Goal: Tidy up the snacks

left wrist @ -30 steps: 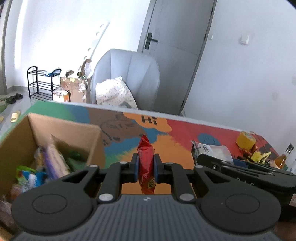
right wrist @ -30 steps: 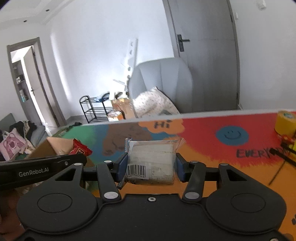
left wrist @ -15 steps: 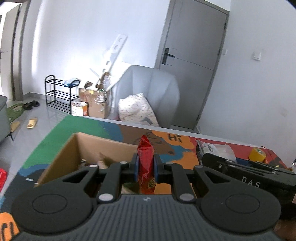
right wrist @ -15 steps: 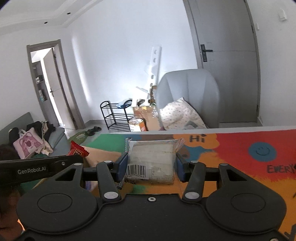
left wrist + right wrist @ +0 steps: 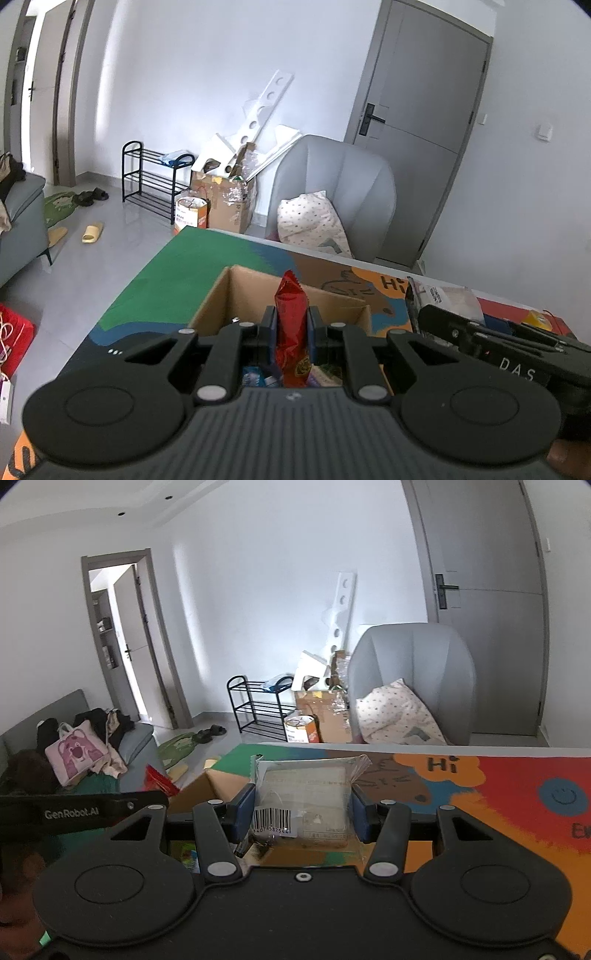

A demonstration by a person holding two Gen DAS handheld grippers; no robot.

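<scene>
Table mat (image 5: 517,775): multicoloured, printed "Hi"; bears the box and both held items above it.

Cardboard box (image 5: 236,291): open-topped, on the mat's green-and-blue end, already holding several packets (image 5: 255,376). Risk: contents look heaped, so a new packet dropped upright may lean on the pile and slide over the wall.

Left gripper (image 5: 291,328): jaws clamped on the red snack packet (image 5: 291,325), held upright over the box interior. Risk: the grip sits low on a slim foil pouch; if released while tilted, it may catch the near wall instead of falling in.

Right gripper (image 5: 301,808): jaws clamped on the clear wrapped snack (image 5: 303,797), barcode toward the camera, hovering over the mat just beside the box's right wall. Risk: wrapper film is slack and glossy; the pack may slip or twist between the pads.

Clearance, judged: the two tools are near each other, the right one's body visible beside the left; releasing both into the same opening together invites a knock that could nudge the light box.
</scene>
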